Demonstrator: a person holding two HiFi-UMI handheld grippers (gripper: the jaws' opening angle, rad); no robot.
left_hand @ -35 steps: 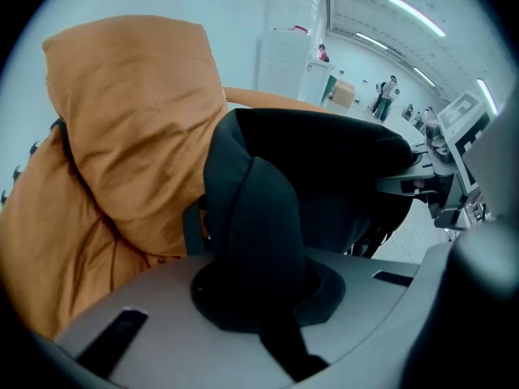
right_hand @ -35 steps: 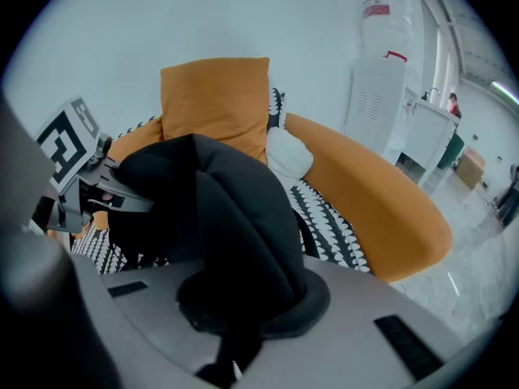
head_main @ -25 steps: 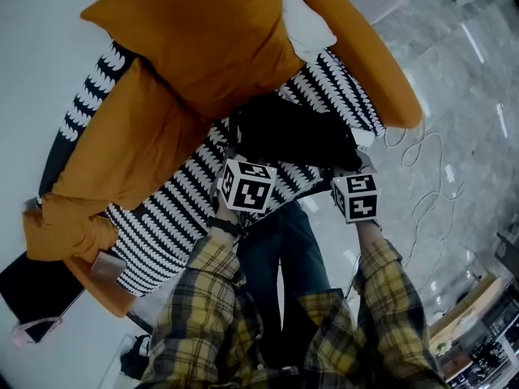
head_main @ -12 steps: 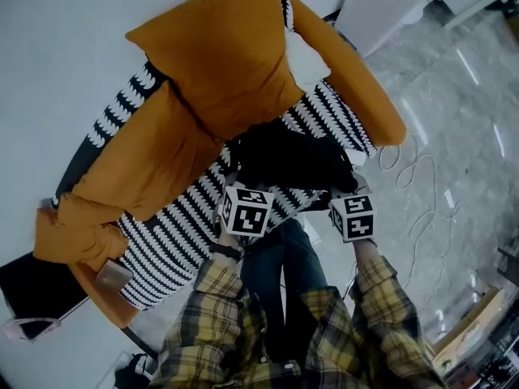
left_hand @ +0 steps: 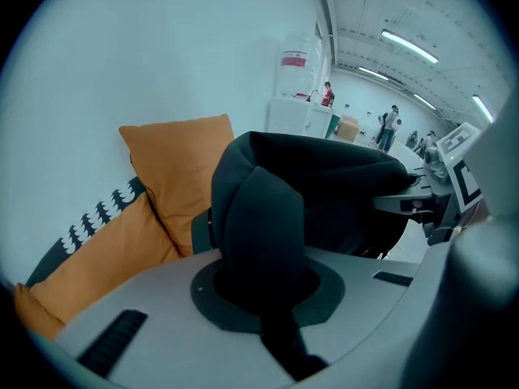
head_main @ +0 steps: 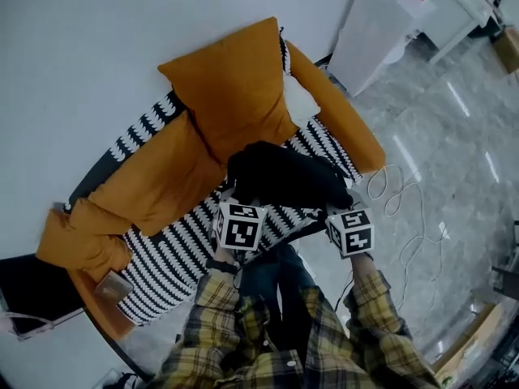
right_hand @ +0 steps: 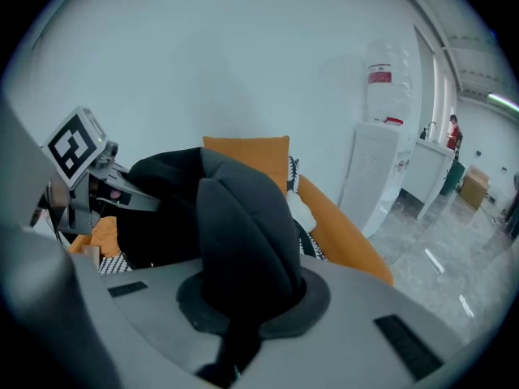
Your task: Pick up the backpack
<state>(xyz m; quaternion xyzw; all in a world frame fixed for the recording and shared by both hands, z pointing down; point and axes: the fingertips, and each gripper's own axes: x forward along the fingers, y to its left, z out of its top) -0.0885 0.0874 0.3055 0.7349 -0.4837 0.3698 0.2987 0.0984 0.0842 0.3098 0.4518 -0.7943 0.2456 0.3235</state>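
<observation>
Clenched tight on a padded black shoulder strap [left_hand: 259, 241] with the left gripper [head_main: 241, 207], and likewise on the other strap [right_hand: 243, 241] with the right gripper [head_main: 346, 214]. Holding the black backpack [head_main: 284, 175] slung between the two, over the black-and-white patterned seat [head_main: 174, 258] of the orange sofa [head_main: 154, 189], just below its big orange cushion [head_main: 235, 87].

Head view steeply down over sofa [head_main: 166, 254], gripper views close along their jaws — all share the backpack [head_main: 284, 173].
</observation>
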